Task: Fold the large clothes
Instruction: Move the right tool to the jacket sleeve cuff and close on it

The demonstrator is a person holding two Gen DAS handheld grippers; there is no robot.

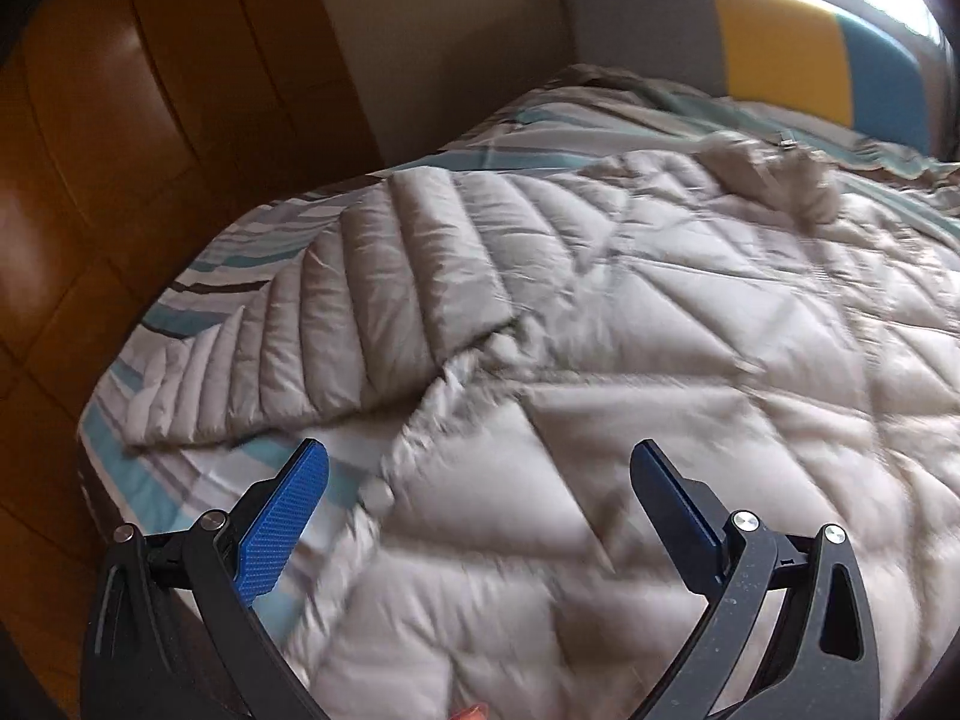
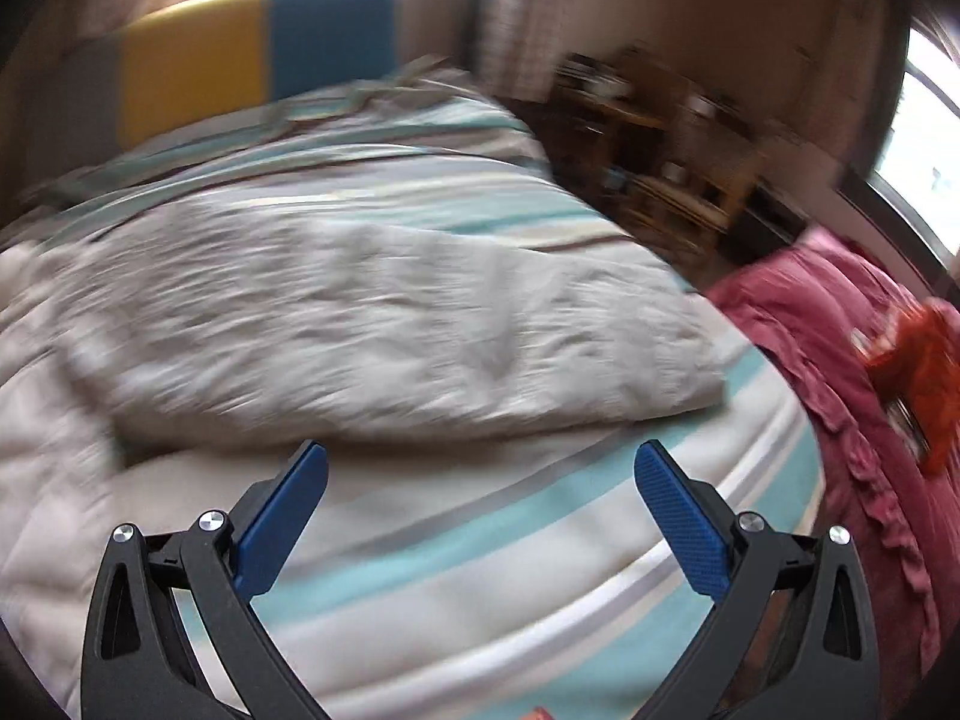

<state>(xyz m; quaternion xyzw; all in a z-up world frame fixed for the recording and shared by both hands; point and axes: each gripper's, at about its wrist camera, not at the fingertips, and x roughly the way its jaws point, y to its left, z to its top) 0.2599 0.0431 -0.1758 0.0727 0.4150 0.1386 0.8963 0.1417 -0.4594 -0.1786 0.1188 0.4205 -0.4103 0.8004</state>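
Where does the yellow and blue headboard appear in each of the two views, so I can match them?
Left wrist view: the headboard is at the top right, behind the beige quilted coat.
Right wrist view: the headboard is at the top left, blurred, beyond the coat.
Shared landmark: the striped bedsheet under the coat.

Quilted jacket (image 1: 630,312) was pale grey-beige; bedsheet (image 2: 480,570) teal-white-grey striped; headboard (image 1: 786,42) grey, yellow, blue; blanket (image 2: 840,360) right-side crimson.
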